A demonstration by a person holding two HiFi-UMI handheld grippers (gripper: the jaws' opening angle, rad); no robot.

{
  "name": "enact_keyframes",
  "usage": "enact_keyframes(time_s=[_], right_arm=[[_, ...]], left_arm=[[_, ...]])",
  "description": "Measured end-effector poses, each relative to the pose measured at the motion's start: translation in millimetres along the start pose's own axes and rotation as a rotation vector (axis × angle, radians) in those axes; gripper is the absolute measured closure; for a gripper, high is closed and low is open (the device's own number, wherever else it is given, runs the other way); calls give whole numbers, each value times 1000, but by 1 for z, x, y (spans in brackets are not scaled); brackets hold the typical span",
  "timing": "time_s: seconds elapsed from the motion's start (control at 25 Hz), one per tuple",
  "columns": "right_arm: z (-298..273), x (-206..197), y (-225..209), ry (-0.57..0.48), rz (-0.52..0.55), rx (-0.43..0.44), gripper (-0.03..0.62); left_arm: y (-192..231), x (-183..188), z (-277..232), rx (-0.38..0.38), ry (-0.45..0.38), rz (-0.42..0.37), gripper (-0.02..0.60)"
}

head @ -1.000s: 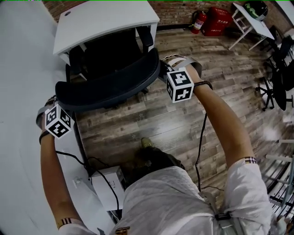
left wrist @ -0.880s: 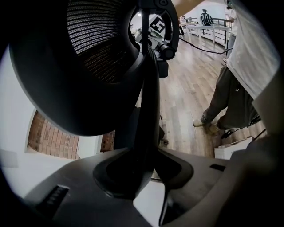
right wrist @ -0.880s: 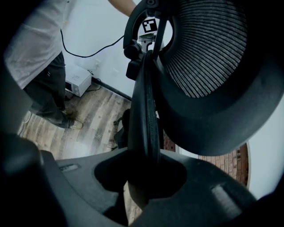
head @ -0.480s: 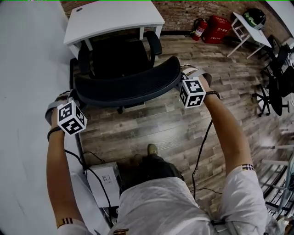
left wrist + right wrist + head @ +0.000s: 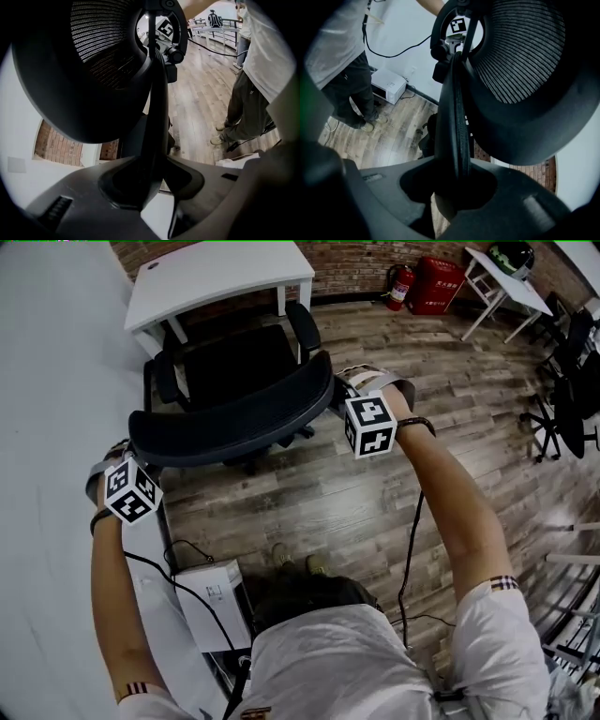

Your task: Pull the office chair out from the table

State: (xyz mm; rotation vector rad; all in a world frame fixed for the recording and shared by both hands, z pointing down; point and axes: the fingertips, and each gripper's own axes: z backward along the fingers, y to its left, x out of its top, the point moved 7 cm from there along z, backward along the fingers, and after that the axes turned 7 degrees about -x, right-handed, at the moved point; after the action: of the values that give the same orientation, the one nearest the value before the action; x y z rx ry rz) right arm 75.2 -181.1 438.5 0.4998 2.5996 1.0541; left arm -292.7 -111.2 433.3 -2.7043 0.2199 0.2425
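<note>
The black office chair stands on the wood floor in front of the white table (image 5: 220, 273), its seat (image 5: 239, 357) mostly out from under the tabletop. Both grippers clamp its curved mesh backrest (image 5: 234, 418). My left gripper (image 5: 117, 463) is shut on the backrest's left end, my right gripper (image 5: 342, 390) on its right end. In the left gripper view the backrest's thin rim (image 5: 157, 117) runs up from between the jaws of the left gripper (image 5: 150, 183). In the right gripper view the rim (image 5: 454, 122) sits the same way in the right gripper (image 5: 452, 187). The pads themselves are hidden.
A white wall (image 5: 47, 427) runs along the left. A white box (image 5: 214, 601) with cables lies on the floor by my feet (image 5: 300, 563). A fire extinguisher (image 5: 399, 282), red cases (image 5: 439, 282), another white table (image 5: 502, 282) and black chairs (image 5: 567, 390) stand at the right.
The chair has rolled back from the table with both grippers on its backrest, so more of the seat shows. My feet have stepped back.
</note>
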Motion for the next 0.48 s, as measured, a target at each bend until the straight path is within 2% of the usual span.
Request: enact_keyframes(time_s=[0.48], right_arm=[[48, 7, 47, 0, 11, -20, 513]], left_arm=[[-57, 16, 26, -6, 30, 26, 439]])
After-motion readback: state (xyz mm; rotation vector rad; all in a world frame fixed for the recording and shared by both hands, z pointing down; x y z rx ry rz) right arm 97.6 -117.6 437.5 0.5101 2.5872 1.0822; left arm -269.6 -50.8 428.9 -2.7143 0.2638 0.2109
